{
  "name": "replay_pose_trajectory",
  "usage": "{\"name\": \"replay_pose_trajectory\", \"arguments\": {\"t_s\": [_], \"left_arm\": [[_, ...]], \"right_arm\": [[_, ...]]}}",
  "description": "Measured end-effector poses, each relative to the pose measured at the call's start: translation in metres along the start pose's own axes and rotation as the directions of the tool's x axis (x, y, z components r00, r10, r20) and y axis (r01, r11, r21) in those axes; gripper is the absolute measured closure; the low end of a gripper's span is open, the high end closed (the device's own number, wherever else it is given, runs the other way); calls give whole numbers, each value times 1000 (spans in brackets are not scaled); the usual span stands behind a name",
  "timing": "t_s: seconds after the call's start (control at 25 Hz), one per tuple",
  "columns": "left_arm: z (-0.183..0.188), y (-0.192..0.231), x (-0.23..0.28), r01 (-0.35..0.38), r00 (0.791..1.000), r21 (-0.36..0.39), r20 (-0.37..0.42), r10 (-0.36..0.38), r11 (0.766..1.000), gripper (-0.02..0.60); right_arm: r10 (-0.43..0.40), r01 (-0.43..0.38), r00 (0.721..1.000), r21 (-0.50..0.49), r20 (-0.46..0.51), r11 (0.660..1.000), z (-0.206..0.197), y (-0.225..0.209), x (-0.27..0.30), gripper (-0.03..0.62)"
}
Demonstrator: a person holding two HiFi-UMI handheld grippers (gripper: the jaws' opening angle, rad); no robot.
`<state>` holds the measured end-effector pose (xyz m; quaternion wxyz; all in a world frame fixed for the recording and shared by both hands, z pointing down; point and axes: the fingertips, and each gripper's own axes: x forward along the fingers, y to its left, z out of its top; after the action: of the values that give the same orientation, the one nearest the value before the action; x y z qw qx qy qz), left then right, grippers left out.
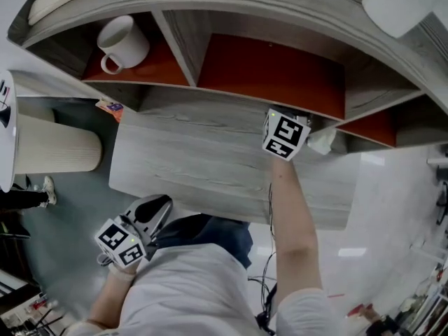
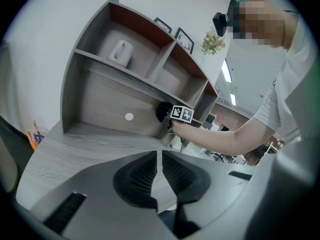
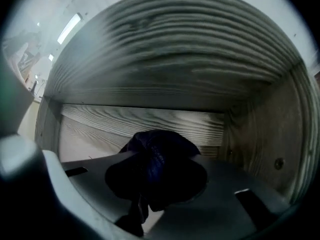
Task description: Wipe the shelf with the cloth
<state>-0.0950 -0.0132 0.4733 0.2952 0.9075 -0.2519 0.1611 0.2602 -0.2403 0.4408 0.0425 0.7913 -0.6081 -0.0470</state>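
Dark blue crumpled cloth (image 3: pixel 155 166) is pinched in the right tongs (image 3: pixel 152 184), inside the lower bay of the grey wood-grain shelf (image 3: pixel 165 49), whose side wall stands just right of them. Left tongs (image 2: pixel 160 176) hover pressed together, empty, over the grey counter (image 2: pixel 75 149).

The right arm (image 1: pixel 294 222) stretches forward, right gripper (image 3: pixel 156 184) clamped on the cloth (image 3: pixel 160 151); the left gripper (image 2: pixel 160 176) is held low, jaws together.

Grey woodgrain desktop (image 1: pixel 196 159) against a plain white wall (image 2: pixel 65 34). Dull grey-green floor (image 1: pixel 70 222) below at left, ribbed beige cylinder (image 1: pixel 56 152) beside the desk edge. Ceiling strip light (image 2: pixel 228 71) glowing in the room beyond.
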Motion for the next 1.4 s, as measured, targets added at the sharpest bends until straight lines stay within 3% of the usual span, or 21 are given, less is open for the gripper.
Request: {"name": "replay_pose_trajectory", "arguments": {"t_s": [0.24,0.68,1.0,1.4], "left_arm": [[3,-11,14,22,1000,13,-12,-21,1000,540],[15,-35,31,56,998,35,2,-56,998,540],[26,-58,47,104,994,38,14,-105,994,540],[49,-88,76,186,981,50,37,-188,981,540]], "right_arm": [[-42,42,999,13,-8,999,-3,-28,-4,511],[7,-6,1000,43,-27,999,0,-25,-19,512],[87,-79,994,114,-63,990,10,-17,-58,513],[215,-187,966,191,-141,964,25,-9,-154,513]]}}
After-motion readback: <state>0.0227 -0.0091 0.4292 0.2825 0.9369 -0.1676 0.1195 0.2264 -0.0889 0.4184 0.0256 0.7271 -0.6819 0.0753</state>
